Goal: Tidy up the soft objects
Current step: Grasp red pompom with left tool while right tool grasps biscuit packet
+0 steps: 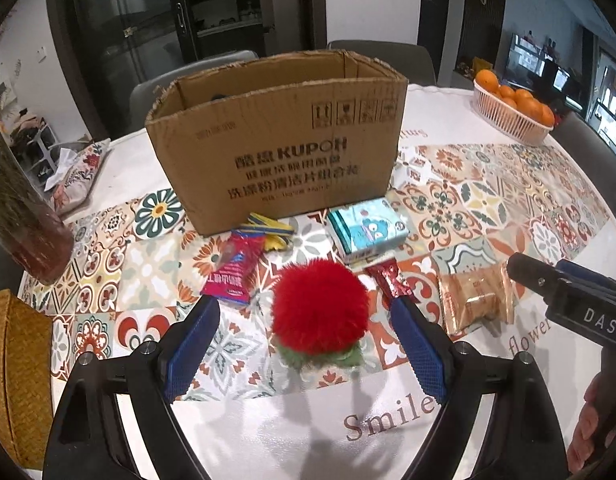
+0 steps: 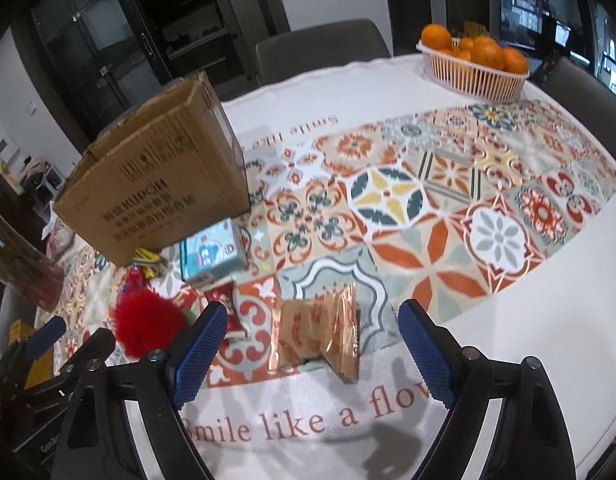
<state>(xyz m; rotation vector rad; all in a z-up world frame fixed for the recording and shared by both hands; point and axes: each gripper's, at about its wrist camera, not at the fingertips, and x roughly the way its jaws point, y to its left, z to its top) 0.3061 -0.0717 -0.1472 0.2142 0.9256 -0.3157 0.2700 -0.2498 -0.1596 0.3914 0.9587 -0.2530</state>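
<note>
A fluffy red pom-pom (image 1: 320,304) with a green base lies on the patterned tablecloth, between the spread blue pads of my left gripper (image 1: 306,316), which is open and not touching it. My right gripper (image 2: 312,320) is open above a crinkly gold snack packet (image 2: 318,330). The same packet (image 1: 476,300) shows in the left wrist view, right of the pom-pom. An open cardboard box (image 1: 276,136) stands behind. In front of it lie a pink packet (image 1: 232,272), a teal tissue pack (image 1: 368,232), a small red wrapper (image 1: 390,280) and a yellow-blue strap (image 1: 268,230).
A white basket of oranges (image 1: 512,108) stands at the far right. A dark red vase (image 1: 32,236) with dried stems and a floral tissue pouch (image 1: 78,176) are on the left, a woven basket (image 1: 16,376) at the near left edge. Chairs ring the table.
</note>
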